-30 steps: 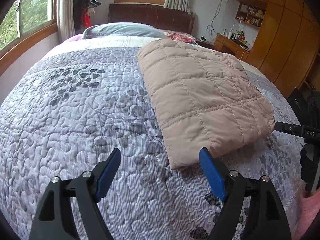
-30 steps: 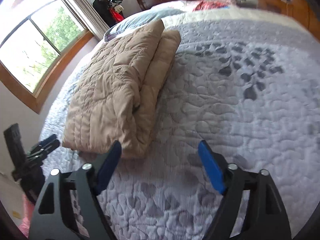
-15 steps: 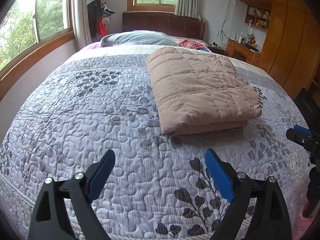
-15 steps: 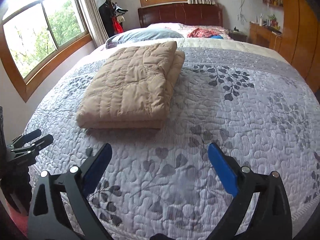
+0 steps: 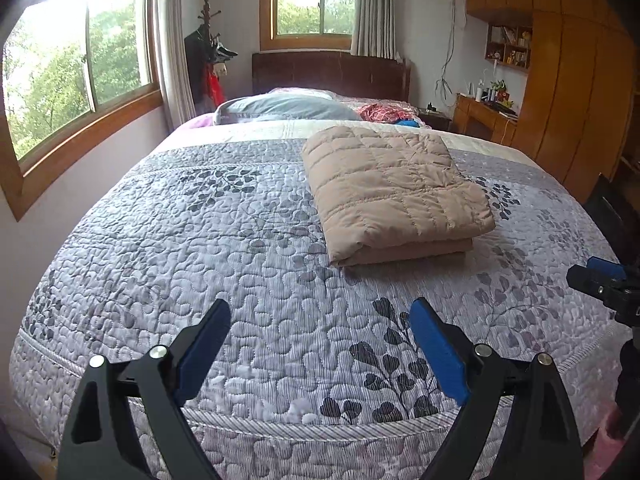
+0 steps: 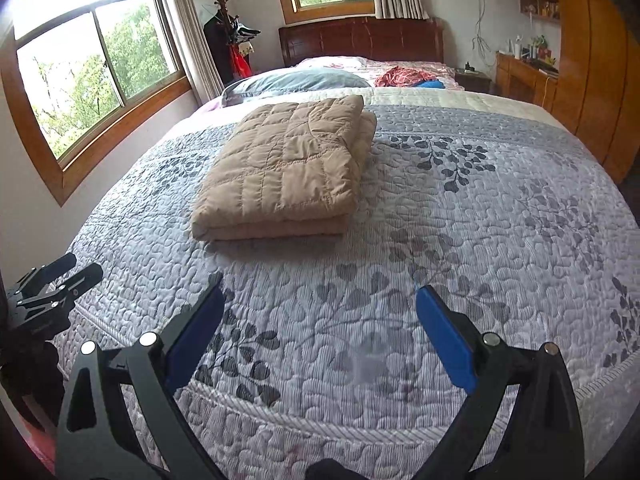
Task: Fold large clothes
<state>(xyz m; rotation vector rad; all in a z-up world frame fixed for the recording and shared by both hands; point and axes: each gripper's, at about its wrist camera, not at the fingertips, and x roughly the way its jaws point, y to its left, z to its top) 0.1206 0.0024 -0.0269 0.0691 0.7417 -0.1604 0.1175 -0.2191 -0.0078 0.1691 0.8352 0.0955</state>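
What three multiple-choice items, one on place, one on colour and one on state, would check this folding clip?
1. Where does the tan quilted folded garment lie?
A. on the grey leaf-patterned bedspread
B. on the floor
C. on the wooden desk

2. What colour are the pads on the left gripper?
A. red
B. blue
C. white

3. How does the right gripper stand?
A. shut on the garment
B. shut and empty
C. open and empty

A: it rests flat on the bedspread in both views.
B: both pads show blue.
C: its jaws are spread apart with only bedspread between.
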